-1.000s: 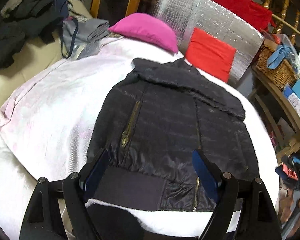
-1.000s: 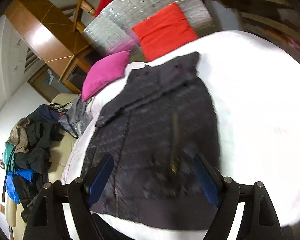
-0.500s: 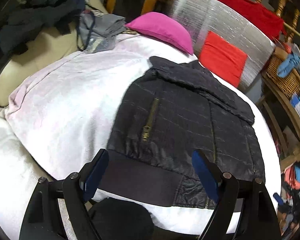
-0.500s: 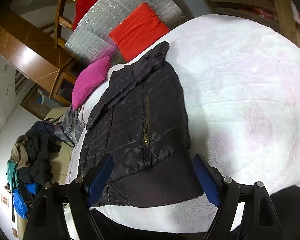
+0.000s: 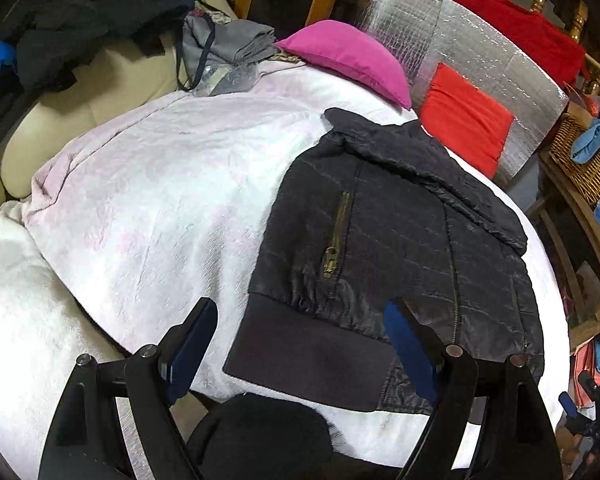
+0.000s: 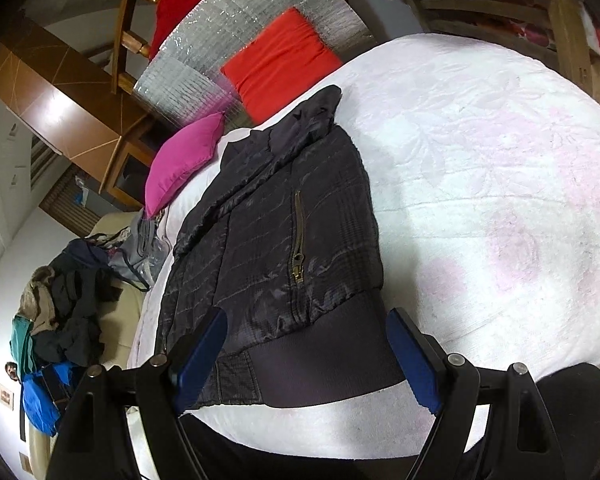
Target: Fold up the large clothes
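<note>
- Left wrist view: the left gripper [image 5: 300, 340] is hanging above the near edge of the black jacket [image 5: 400, 240], its blue-padded jaws standing wide apart and gripping nothing; the ribbed hem [image 5: 312, 356] is showing between them.
- The jacket is lying flat on the white blanket [image 5: 160, 200], collar pointing away toward the pink cushion [image 5: 348, 56] and the red cushion [image 5: 464, 116], which is leaning on a silver foil panel [image 5: 480, 40] just behind the jacket.
- A brass pocket zipper [image 5: 336, 236] is running down the jacket's front; no brand or writing is readable on it.
- Far left of the jacket, a heap of dark clothes [image 5: 80, 12] is sitting on a beige sofa; to the right, a wicker basket [image 5: 584, 164] is holding something blue, too blurred to name.
- Right wrist view: the right gripper [image 6: 306, 354] is hovering over the jacket's [image 6: 284, 240] hem [image 6: 328, 356], jaws likewise spread wide with nothing clamped.
- The jacket is lying on the blanket [image 6: 480, 200], beside a broad bare stretch of it; its zipper [image 6: 298, 240] is facing up.
</note>
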The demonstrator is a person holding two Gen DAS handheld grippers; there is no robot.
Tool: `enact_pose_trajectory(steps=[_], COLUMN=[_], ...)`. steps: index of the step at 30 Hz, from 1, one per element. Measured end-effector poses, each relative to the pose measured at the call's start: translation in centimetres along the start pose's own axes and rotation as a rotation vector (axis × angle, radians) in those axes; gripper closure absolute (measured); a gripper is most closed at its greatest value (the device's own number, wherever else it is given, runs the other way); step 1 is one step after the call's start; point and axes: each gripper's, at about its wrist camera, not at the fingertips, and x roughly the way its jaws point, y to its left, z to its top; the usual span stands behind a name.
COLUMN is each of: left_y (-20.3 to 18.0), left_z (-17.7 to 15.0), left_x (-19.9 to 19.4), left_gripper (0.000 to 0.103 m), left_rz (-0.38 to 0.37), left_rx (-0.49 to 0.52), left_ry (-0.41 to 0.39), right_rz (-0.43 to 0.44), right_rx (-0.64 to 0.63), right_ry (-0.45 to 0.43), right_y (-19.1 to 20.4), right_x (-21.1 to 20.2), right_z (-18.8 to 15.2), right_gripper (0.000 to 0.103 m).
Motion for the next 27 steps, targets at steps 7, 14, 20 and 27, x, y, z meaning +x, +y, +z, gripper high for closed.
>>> enact_pose_trajectory(steps=[7,14,20,27], left_y=[0.9,1.4,1.9,2.2], left_z=[0.2,0.4,0.4,0.5], left_x=[-0.5,-1.0,-1.5,-2.0], left_gripper=[0.018,0.018,0.018,0.018], left_rz=[0.042,0.054,0.063,0.064], left_rx=[0.004,-0.002,-0.01,-0.015], left_ry=[-0.01,-0.025,-0.035,-0.047], right_rz=[0.008,0.033,0.04,0.047], right_rx=[-0.028,-0.05,-0.052,-0.05], right_ry=[0.009,0.001,0.014,0.003], right_y=[1.0,2.4,2.8,2.8], right_x=[1.0,1.7,2.0,1.8], right_z=[0.3,0.9,0.4,0.7], right_gripper=[0.019,0.019,0.019,0.019])
